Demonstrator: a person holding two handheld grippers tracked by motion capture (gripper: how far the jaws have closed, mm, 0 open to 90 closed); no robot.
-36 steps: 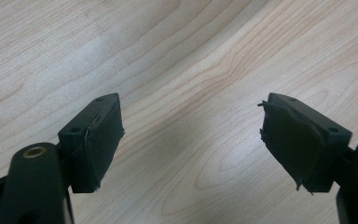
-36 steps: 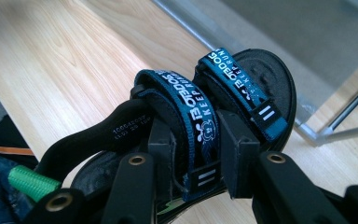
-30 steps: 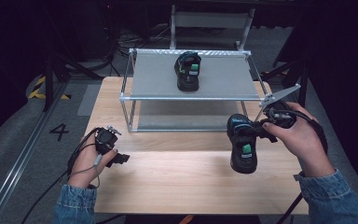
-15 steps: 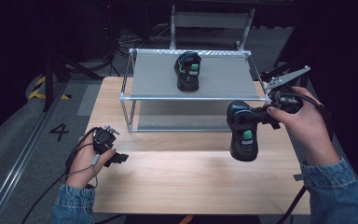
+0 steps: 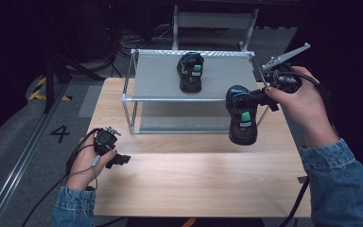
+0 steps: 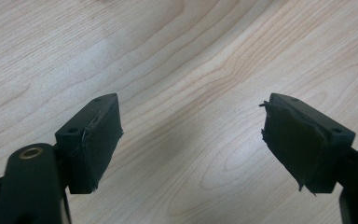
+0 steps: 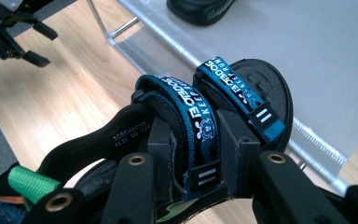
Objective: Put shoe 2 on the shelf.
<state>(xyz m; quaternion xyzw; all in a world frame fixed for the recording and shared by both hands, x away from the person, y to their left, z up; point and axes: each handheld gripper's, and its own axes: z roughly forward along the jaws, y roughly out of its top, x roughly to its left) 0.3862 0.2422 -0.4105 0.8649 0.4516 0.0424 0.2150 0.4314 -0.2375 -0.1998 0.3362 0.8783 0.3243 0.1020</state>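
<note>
1. A black sandal [image 5: 242, 118] is held in the air by the right gripper [image 5: 264, 97], in front of the right end of a metal-framed rack [image 5: 160, 85] and above the wooden table [image 5: 194, 179].
2. In the right gripper view, the jaws are seen closed on 1 blue printed strap [image 7: 193, 123] of the sandal; a 2nd blue strap [image 7: 235, 95] lies just beside it, outside the jaws.
3. A green loop [image 7: 28, 184] at the sandal's heel is seen at the lower left of that view (its attachment is hidden behind the gripper's arm).
4. The strap lettering is only partly legible, and the sandal's sole is cut off by the jaws below.
5. A 2nd black sandal [image 5: 191, 72] rests on the rack's grey top shelf [image 5: 227, 71]; in the right gripper view it is cropped by the upper edge, so only its sole edge is seen.
6. The left gripper [image 5: 118, 160] is held low over the table's left part, well apart from both sandals.
7. In the left gripper view, its jaws stand wide apart with only bare wood between them; 1 pad [image 6: 291, 140] looks frayed at the edges.
8. Whether the left gripper touches the tabletop cannot be told.
</note>
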